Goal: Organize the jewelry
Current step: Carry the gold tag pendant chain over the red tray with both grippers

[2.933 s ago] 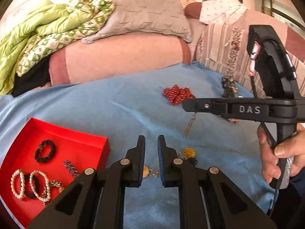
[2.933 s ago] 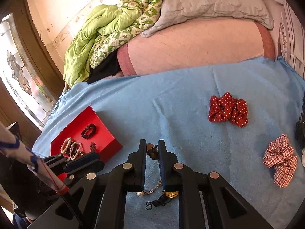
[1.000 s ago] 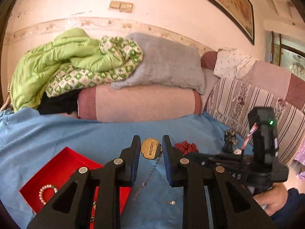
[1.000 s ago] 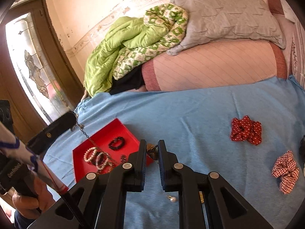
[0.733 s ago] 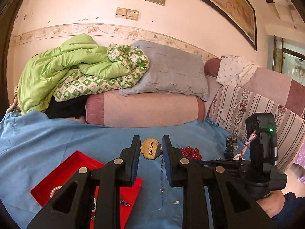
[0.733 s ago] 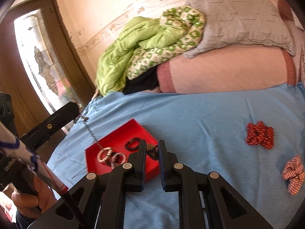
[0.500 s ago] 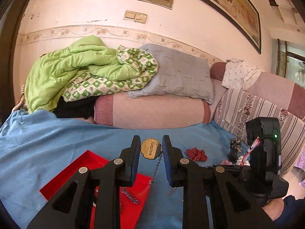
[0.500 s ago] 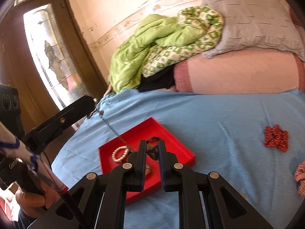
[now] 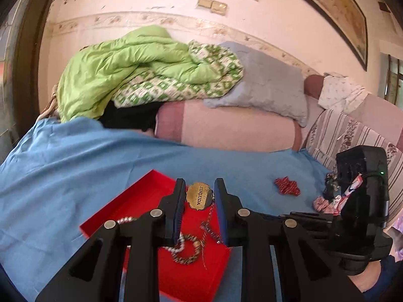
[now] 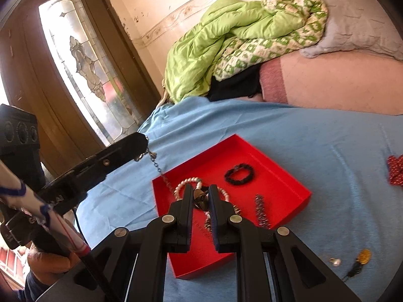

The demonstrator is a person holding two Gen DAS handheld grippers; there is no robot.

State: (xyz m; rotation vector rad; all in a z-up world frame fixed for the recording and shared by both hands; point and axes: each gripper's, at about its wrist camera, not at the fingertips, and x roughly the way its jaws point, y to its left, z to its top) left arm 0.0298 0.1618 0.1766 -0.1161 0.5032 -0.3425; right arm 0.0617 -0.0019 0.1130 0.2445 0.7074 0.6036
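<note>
Bare blue sheet (image 10: 289,130) surrounds the bracelet-crowded red tray (image 10: 282,173).

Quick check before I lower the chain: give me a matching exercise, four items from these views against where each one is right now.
Items:
1. gold tag
2. black bracelet
3. red polka-dot scrunchie
4. green quilt

Places:
A. lying inside the red tray
B. on the blue sheet, outside the tray
C. piled on the bolster at the back
D. between the fingers of the left gripper, above the tray

Pairs: 1-D, 2-A, 3-B, 4-C
</note>
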